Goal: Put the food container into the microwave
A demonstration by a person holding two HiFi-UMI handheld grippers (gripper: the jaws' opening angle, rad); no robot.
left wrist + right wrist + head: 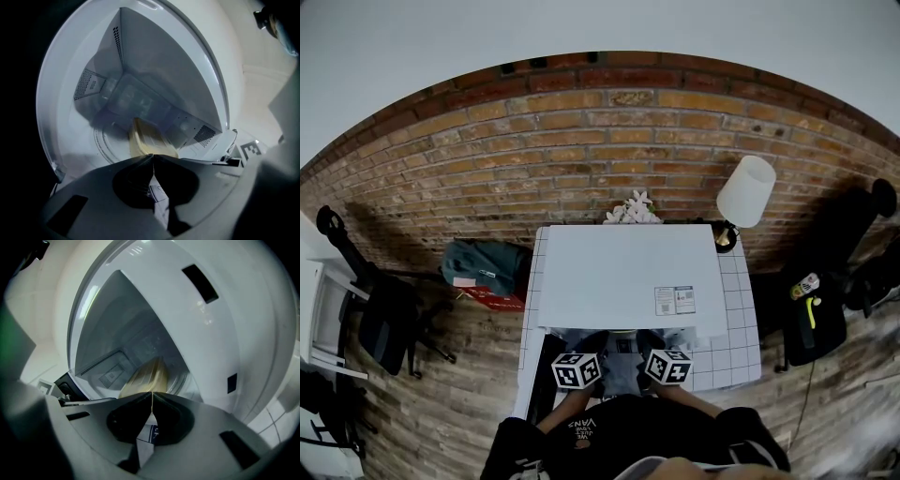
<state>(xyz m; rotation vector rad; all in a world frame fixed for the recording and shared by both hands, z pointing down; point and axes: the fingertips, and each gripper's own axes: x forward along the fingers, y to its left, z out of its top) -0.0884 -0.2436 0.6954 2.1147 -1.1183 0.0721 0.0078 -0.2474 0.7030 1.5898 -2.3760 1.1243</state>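
Food container (149, 141): pale yellow, translucent, rectangular; sits inside the smooth white microwave (628, 272) cavity, over the round turntable (101, 146). Left gripper (152, 157) and right gripper (151, 393): jaws closed, tips pinching the container's near rim. Adjacent: gridded table (736, 323), white lamp (746, 191), brick wall (581, 141).

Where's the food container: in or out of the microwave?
In. Both gripper views show the food container inside the microwave cavity. Set down: cannot tell.

The microwave (628, 272) is white, the food container (146, 140) yellowish.
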